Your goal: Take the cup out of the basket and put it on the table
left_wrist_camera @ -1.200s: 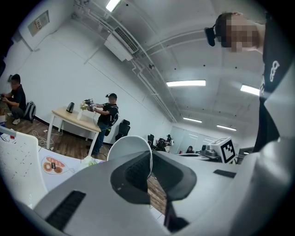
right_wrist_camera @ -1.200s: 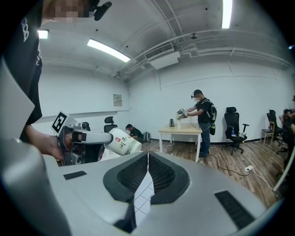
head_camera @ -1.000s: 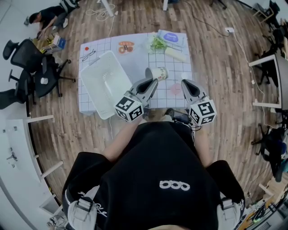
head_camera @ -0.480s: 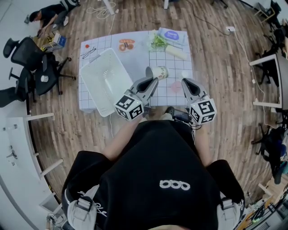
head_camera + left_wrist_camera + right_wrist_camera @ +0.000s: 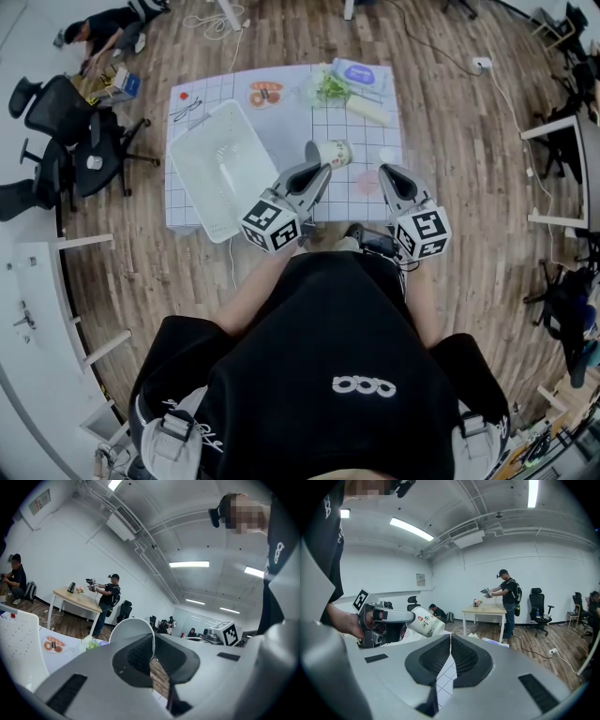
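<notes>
A white paper cup with a red mark and dark print hangs on its side over the grid-patterned table, to the right of the white slatted basket. My left gripper is shut on the cup's rim. In the left gripper view the rim sits pinched between the jaws of that gripper. My right gripper is beside it to the right, shut and empty. In the right gripper view the right gripper shows no gap, and the cup is seen to its left, held by the left gripper.
The basket holds nothing I can see. On the far side of the table lie a food picture, leafy greens, a blue packet and a pale block. Office chairs stand left of the table.
</notes>
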The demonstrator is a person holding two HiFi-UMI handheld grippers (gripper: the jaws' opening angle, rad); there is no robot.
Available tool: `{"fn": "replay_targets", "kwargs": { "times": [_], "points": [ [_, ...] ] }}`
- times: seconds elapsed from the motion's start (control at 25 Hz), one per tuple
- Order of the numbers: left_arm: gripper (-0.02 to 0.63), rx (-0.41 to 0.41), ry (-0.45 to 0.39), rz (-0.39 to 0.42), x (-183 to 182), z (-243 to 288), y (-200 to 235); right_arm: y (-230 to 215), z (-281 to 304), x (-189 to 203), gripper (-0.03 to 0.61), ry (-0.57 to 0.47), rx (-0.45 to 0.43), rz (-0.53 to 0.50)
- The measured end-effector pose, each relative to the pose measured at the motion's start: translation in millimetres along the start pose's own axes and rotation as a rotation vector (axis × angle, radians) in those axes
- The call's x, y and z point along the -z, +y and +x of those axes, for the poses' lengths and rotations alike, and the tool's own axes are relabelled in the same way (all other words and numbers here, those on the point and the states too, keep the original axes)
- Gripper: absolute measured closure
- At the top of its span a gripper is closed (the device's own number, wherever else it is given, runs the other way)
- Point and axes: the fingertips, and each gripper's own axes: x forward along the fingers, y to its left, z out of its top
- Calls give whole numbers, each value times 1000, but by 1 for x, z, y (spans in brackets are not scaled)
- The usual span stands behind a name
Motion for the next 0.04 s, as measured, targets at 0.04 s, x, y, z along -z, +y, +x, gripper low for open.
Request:
{"fn": "replay_targets", "kwargs": {
  "times": [0.04],
  "points": [
    [594,0,0,-1,0,0,0,0,0,0,551,1,0,-1]
  ]
}}
